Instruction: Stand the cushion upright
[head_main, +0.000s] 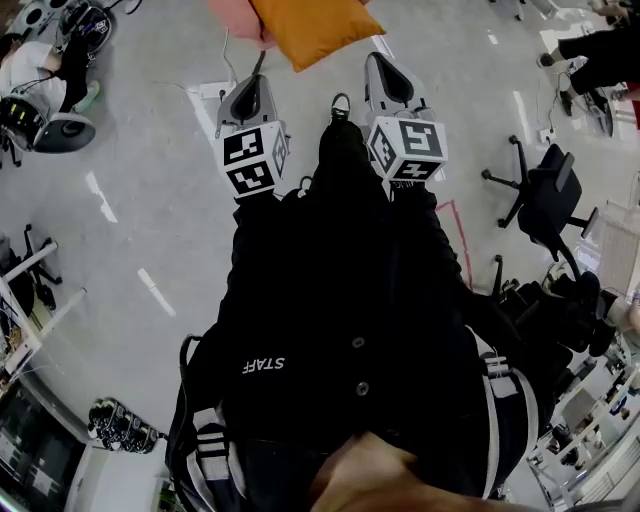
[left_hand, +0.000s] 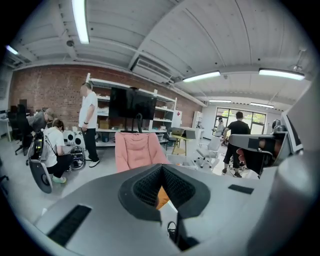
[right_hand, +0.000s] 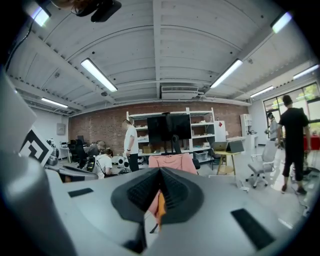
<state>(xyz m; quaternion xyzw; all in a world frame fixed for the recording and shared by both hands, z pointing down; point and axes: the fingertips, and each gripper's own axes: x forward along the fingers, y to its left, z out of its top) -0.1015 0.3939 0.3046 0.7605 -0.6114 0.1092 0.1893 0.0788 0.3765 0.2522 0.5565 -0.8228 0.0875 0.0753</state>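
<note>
An orange cushion (head_main: 310, 28) rests on a pink chair (head_main: 238, 18) at the top edge of the head view, ahead of both grippers. My left gripper (head_main: 262, 60) points at its left side and my right gripper (head_main: 374, 60) at its right side; both are short of it, shut and empty. In the left gripper view the shut jaws (left_hand: 162, 170) let a sliver of the orange cushion (left_hand: 161, 198) show below the pink chair (left_hand: 137, 150). The right gripper view shows the same past its shut jaws (right_hand: 160, 172): the cushion (right_hand: 160, 206) and the chair (right_hand: 172, 162).
A black office chair (head_main: 545, 195) stands on the floor to the right, near red floor tape (head_main: 462, 240). People crouch by equipment at the left (left_hand: 52, 150), and one stands before shelves with a dark screen (left_hand: 132, 102). Another person (right_hand: 292, 140) stands at the right.
</note>
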